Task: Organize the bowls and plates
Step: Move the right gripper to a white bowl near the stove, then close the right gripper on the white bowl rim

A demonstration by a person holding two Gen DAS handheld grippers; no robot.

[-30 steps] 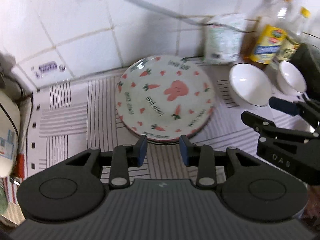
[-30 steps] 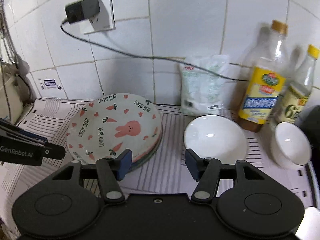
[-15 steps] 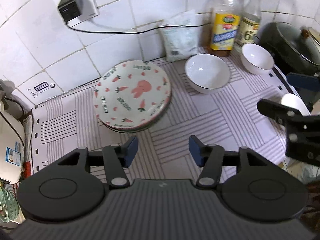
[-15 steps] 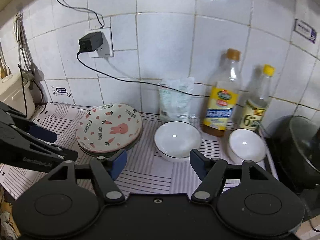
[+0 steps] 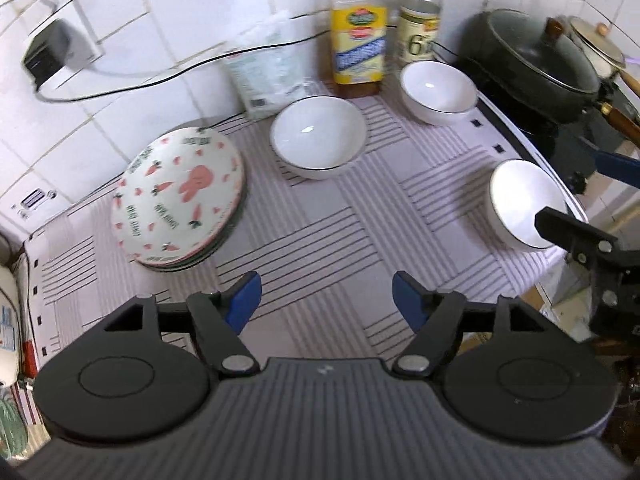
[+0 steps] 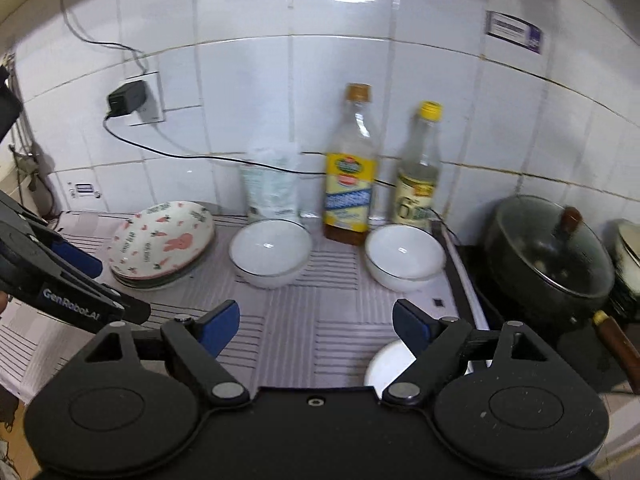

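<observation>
Both grippers, left [image 5: 326, 294] and right [image 6: 316, 324], hang with jaws apart, empty, above the mat [image 5: 320, 248]. Plates [image 5: 178, 198] stacked at frame left; three bowls [image 5: 318, 142] centre, upper right and right edge. Glazed ceramic, likely slippery and brittle: grip at rim.

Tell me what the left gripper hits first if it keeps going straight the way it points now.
Probably the striped mat: the open left gripper points down at bare mat between the bunny plate stack and the near white bowl. Depth is uncertain.

Left tool [image 5: 326, 298] and right tool [image 6: 316, 326] agape, empty
</observation>
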